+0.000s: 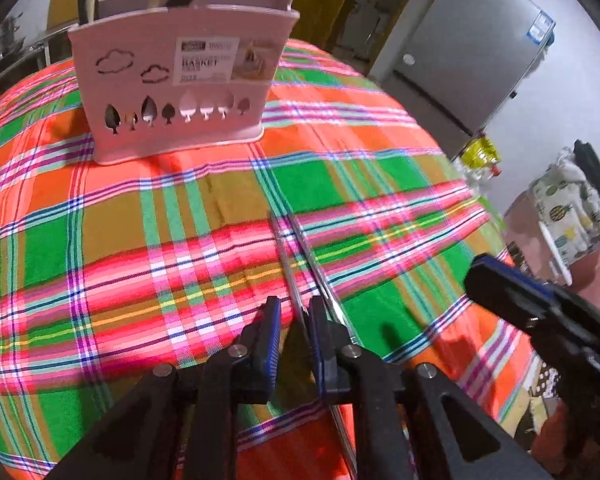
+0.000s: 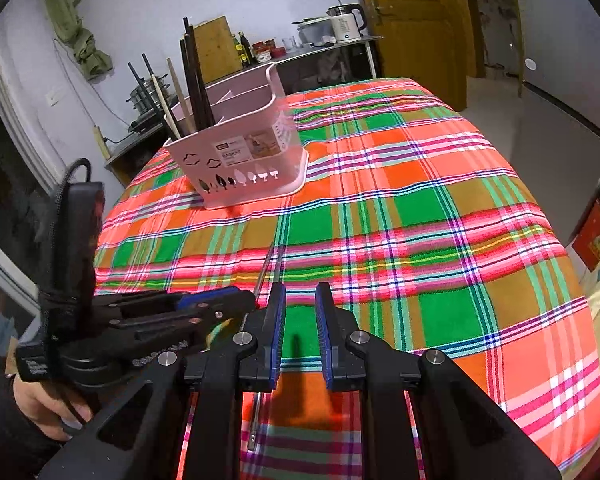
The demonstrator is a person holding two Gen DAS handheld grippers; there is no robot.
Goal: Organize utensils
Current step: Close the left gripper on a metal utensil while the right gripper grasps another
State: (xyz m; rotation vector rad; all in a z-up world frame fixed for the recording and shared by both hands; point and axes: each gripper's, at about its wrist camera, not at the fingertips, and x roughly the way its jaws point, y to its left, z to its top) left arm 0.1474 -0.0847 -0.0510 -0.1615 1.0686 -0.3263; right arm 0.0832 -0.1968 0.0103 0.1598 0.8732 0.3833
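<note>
A pink utensil basket [image 1: 180, 92] stands at the far side of the plaid table; in the right wrist view [image 2: 240, 160] it holds several dark and wooden chopsticks [image 2: 194, 80]. A pair of metal chopsticks [image 1: 300, 248] lies on the cloth, running under my left gripper [image 1: 294, 312]. Its jaws are slightly apart around the chopsticks, not visibly clamped. The chopsticks also show in the right wrist view [image 2: 266, 268]. My right gripper [image 2: 300, 300] is open and empty, just right of the left gripper [image 2: 220, 300].
The plaid tablecloth [image 2: 420, 220] covers the whole table. A grey fridge [image 1: 472, 60] stands right of the table. A counter with a kettle [image 2: 346, 24] and pots is behind the basket. A wooden door [image 2: 412, 20] is at the back.
</note>
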